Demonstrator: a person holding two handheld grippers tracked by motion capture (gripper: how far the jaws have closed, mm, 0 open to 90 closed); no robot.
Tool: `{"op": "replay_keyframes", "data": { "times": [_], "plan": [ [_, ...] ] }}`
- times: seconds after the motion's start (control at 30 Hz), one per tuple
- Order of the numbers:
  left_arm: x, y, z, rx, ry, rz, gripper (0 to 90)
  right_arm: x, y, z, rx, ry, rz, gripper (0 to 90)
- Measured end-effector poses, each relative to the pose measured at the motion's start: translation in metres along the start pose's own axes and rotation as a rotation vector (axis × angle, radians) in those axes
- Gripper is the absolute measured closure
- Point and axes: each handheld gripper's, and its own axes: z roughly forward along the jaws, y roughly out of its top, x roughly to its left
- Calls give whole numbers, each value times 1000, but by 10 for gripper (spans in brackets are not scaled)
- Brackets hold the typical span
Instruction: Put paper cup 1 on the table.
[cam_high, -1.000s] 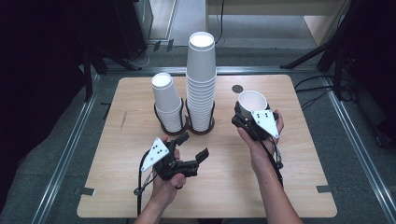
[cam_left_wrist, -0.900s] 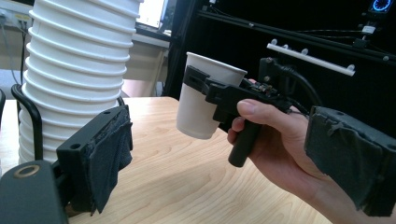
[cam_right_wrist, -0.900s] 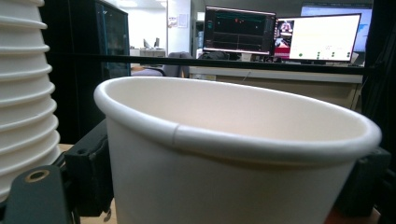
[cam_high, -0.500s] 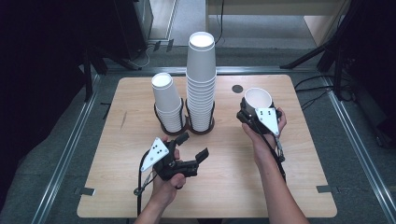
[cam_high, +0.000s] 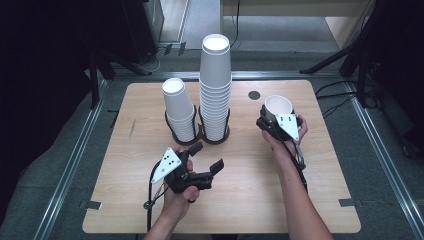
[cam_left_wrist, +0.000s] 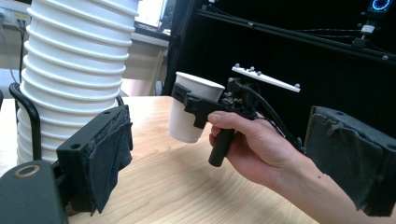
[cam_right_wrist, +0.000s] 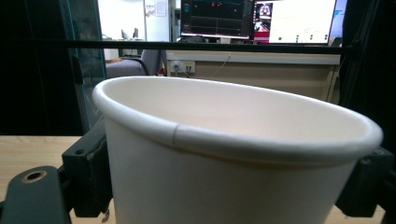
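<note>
A wooden table (cam_high: 125, 200) seen from above holds two stacks of white paper cups, each standing in a black ring holder. The tall stack (cam_high: 216, 90) is near the table's centre, and the short stack (cam_high: 179, 107) stands just beside it at its 9 o'clock. At the tall stack's 3 o'clock, the right gripper (cam_high: 272, 117) clasps a single white paper cup (cam_high: 278, 106), mouth up; in the left gripper view this cup hangs just clear of the tabletop, a jaw pressed to its side. The left gripper (cam_high: 207, 157) rests at the table's 6 o'clock, jaws spread wide and holding nothing. Judging by this, one cup is already apart from the stacks and in hand, but it is not yet set down; placing it, and handling any further cups, seems to remain.
</note>
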Motion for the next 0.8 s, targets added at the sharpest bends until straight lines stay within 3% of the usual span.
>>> {"op": "replay_keyframes", "data": {
  "times": [0.8],
  "plan": [
    [2,1,-1,-5,3,-6,78,0,-22,12,121,3,-12,120]
  ]
}}
